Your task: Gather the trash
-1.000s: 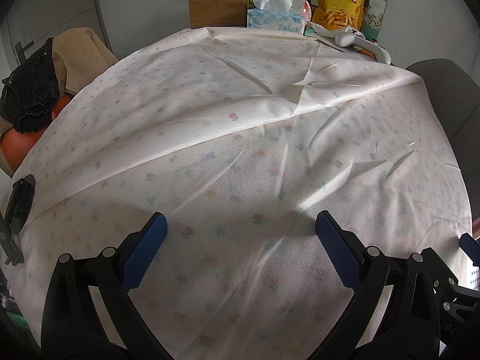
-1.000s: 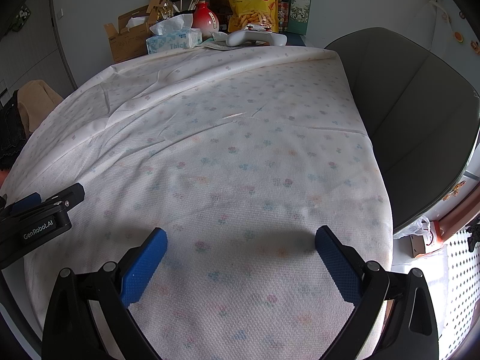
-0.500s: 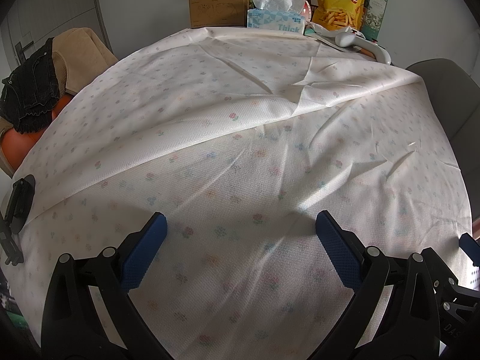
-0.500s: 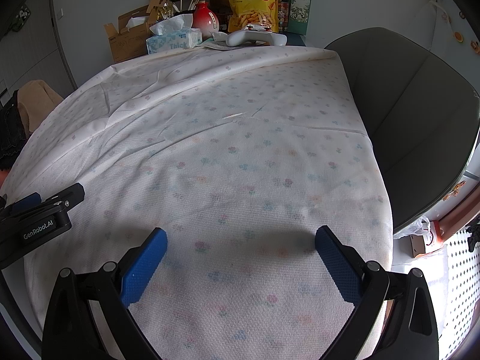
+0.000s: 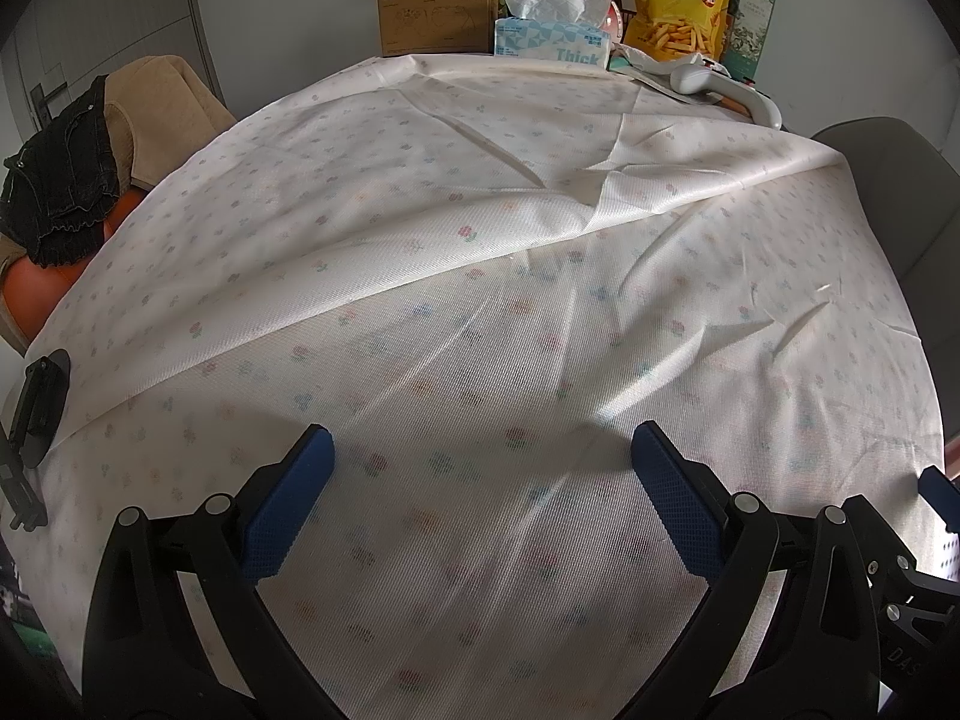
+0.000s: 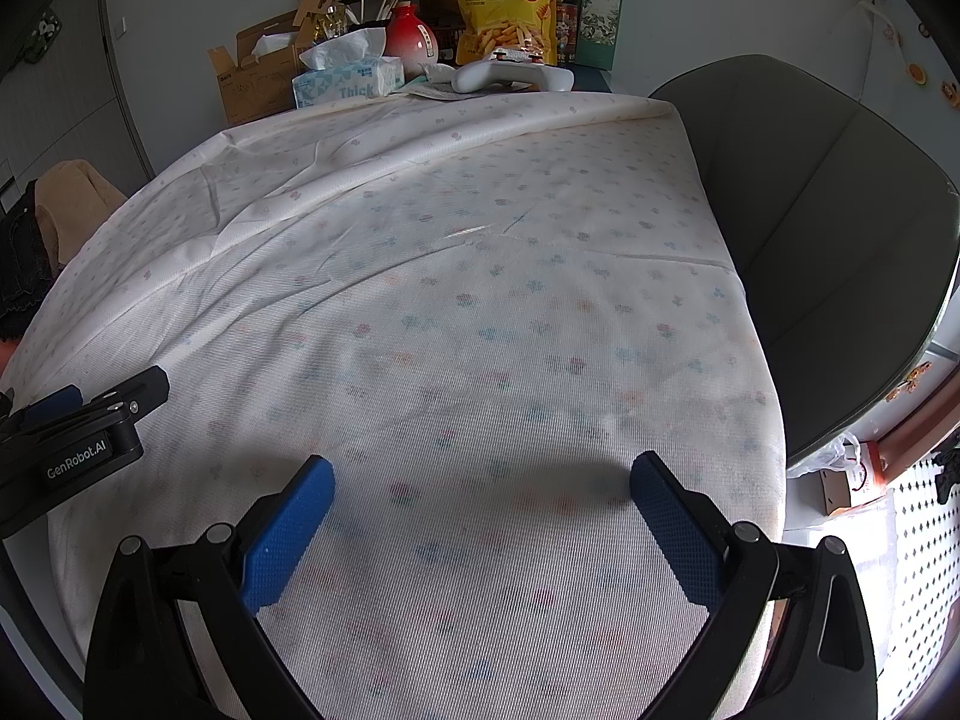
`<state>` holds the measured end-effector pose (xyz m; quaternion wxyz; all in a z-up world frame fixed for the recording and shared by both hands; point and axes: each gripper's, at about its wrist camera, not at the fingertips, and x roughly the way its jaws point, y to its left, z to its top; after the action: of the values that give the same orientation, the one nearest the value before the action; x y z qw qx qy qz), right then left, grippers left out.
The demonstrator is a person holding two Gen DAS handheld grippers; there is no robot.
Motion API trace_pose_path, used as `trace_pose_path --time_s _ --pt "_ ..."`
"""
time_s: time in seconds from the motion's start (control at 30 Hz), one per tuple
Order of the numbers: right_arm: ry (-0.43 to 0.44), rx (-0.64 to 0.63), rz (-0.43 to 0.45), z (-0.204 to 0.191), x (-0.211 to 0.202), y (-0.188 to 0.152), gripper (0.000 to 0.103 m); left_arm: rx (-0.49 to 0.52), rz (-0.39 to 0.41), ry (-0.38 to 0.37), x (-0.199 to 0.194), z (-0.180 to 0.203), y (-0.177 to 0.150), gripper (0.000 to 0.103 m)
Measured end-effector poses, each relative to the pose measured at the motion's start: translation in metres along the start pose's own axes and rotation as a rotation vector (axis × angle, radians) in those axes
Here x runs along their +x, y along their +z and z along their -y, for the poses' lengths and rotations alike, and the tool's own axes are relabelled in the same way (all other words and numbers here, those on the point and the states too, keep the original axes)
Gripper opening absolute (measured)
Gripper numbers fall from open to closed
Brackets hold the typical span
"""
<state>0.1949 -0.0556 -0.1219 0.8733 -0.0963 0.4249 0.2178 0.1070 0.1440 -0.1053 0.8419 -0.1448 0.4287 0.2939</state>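
Note:
A white tablecloth with small flower prints (image 5: 480,312) covers the table and also shows in the right wrist view (image 6: 480,330). No loose trash shows on the cloth. My left gripper (image 5: 480,480) is open and empty, low over the near part of the cloth. My right gripper (image 6: 480,498) is open and empty, low over the near right part. The left gripper's body shows at the left edge of the right wrist view (image 6: 78,450).
At the far edge stand a cardboard box (image 5: 432,18), a tissue box (image 5: 549,39), a yellow snack bag (image 5: 681,0), a red vase (image 6: 411,39) and a white handheld device (image 6: 510,75). A grey chair (image 6: 828,240) stands right; clothes on a chair (image 5: 72,168) left.

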Motion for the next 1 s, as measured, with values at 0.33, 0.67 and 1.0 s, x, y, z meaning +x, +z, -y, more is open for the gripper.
trace_pose_path --time_s 0.33,0.67,1.0 --pt "0.0 0.0 0.0 -0.0011 -0.0004 -0.0017 0.097 0.0 0.0 0.0 0.0 0.0002 0.0003 0.099" --pt "0.0 0.0 0.0 -0.0008 -0.0001 -0.0014 0.097 0.0 0.0 0.0 -0.0001 0.0 0.0 0.099" --pt "0.0 0.0 0.0 -0.0007 -0.0001 -0.0013 0.097 0.0 0.0 0.0 -0.0001 0.0002 0.0003 0.099"
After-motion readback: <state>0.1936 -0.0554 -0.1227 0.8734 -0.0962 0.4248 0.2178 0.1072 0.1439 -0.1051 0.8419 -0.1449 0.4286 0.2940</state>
